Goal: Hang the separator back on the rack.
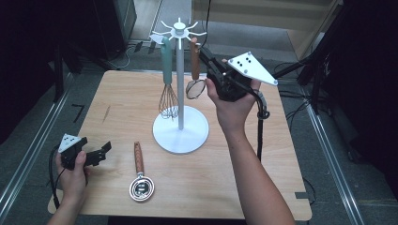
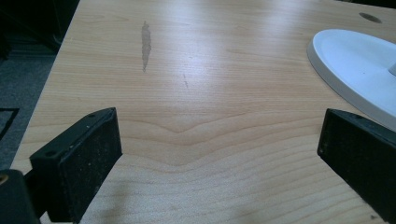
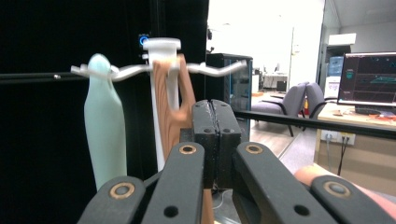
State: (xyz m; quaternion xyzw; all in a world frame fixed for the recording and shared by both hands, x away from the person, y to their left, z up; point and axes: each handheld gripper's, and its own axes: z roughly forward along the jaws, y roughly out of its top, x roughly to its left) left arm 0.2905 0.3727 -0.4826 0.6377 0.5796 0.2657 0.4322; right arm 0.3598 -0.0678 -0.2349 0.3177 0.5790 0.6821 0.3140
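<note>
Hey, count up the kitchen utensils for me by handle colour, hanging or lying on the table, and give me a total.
Wooden brown handle: 2, the strainer hanging on the white rack and the utensil lying on the table
Teal handle: 1, the whisk hanging on the rack
Total: 3

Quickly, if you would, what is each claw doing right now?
Left claw: open, holding nothing, over the wooden table.
Right claw: closed, jaws together, nothing visibly between them.
</note>
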